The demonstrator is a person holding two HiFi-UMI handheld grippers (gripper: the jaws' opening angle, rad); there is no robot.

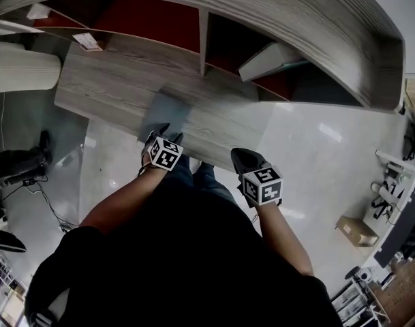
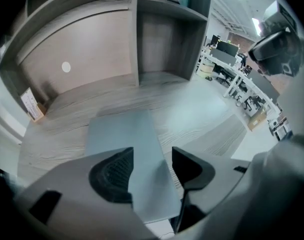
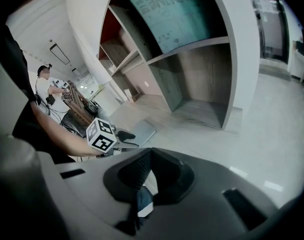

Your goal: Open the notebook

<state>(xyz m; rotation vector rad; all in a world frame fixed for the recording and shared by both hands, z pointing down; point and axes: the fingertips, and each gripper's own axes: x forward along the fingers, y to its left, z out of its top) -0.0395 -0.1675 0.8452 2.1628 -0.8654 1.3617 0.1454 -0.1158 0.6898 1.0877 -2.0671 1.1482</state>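
Nothing fully legible. Teal panel (image 3: pixel 176 9) above the shelves, right gripper view: big pale caps, cropped & skewed, approx. "…INE" at most, not certain. Small card (image 1: pixel 88 41) on the shelf board, head view: dark print, too small to read. Left marker cube (image 1: pixel 165 152) & right marker cube (image 1: pixel 262 184): b/w square codes only, no letters or nos.

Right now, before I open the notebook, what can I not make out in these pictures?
Near edge of the notebook: left gripper view, hidden behind the left gripper body.
Its spine side: all views, cover plain and blurred.
Whether that gripper touches it: head view, seen from above, too small.
Print on the card: head view, too small.
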